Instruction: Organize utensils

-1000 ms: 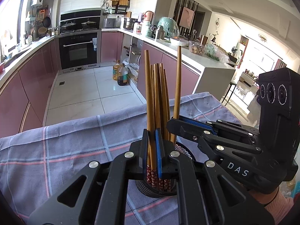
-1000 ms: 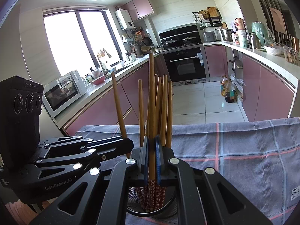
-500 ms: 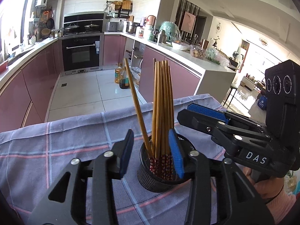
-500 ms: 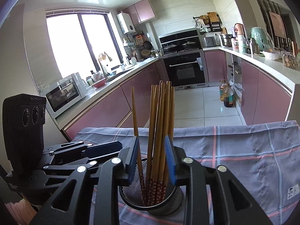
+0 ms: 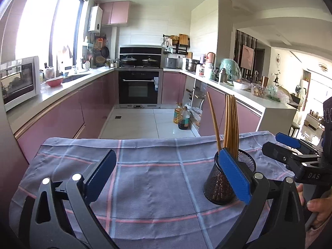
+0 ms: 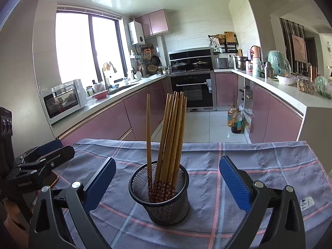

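A black mesh cup (image 6: 159, 193) stands on the checked blue cloth (image 6: 259, 166) and holds several wooden chopsticks (image 6: 170, 132) with red patterned ends, upright and leaning slightly. My right gripper (image 6: 167, 176) is opening wide; the cup sits between its blue pads (image 6: 234, 184) with no contact. My left gripper (image 5: 166, 174) is also opening wide over bare cloth, nothing between its jaws. In the left wrist view the cup (image 5: 228, 178) and chopsticks (image 5: 230, 122) stand just behind the right pad (image 5: 234, 176). The right gripper's arm (image 5: 298, 159) shows at the right edge there.
The cloth (image 5: 145, 178) covers a table whose far edge drops to a tiled kitchen floor. Pink cabinets, an oven (image 6: 193, 91) and a microwave (image 6: 62, 101) line the walls. Oil bottles (image 5: 182, 118) stand on the floor. A person's hand (image 5: 317, 207) holds the right gripper.
Both grippers were shut on chopsticks in the cup and have let go, jaws spreading wide. The left gripper swung away to the left, so the cup now sits at its right pad.
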A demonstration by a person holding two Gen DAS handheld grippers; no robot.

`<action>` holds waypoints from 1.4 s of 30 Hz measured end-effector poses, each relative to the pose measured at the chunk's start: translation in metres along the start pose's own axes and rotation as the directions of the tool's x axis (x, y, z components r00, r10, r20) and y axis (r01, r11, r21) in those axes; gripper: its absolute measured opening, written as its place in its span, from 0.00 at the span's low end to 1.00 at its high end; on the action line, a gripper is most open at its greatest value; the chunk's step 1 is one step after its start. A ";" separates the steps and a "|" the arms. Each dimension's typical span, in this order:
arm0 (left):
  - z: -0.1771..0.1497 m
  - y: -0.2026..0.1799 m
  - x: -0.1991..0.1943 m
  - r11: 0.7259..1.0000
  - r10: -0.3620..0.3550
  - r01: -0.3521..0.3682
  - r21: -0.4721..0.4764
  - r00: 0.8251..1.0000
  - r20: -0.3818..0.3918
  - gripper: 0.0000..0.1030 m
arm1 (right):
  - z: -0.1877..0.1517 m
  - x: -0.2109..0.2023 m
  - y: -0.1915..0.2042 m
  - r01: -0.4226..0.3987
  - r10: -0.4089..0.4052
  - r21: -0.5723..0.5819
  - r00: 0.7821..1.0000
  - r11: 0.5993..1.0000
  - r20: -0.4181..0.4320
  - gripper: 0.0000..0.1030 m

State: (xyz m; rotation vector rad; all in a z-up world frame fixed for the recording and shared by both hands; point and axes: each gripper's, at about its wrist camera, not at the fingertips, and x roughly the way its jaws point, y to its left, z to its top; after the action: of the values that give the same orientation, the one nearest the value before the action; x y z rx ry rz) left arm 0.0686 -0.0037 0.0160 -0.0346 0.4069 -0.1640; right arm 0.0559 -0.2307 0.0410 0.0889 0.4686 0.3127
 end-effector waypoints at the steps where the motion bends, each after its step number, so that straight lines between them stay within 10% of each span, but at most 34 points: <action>1: -0.002 0.002 -0.006 1.000 0.016 -0.016 0.001 1.000 0.010 0.94 | -0.003 -0.002 0.003 0.001 -0.001 -0.007 1.000 1.000 0.005 0.94; 42: -0.027 0.011 -0.093 0.987 0.162 -0.161 -0.024 0.972 0.169 0.94 | -0.035 -0.052 0.051 0.135 -0.121 -0.065 0.974 0.989 0.191 0.94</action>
State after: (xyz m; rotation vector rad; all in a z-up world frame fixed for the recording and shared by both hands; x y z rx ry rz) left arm -0.0245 0.0229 0.0269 -0.0247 0.2380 0.0021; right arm -0.0183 -0.1981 0.0403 0.0119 0.2737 0.1930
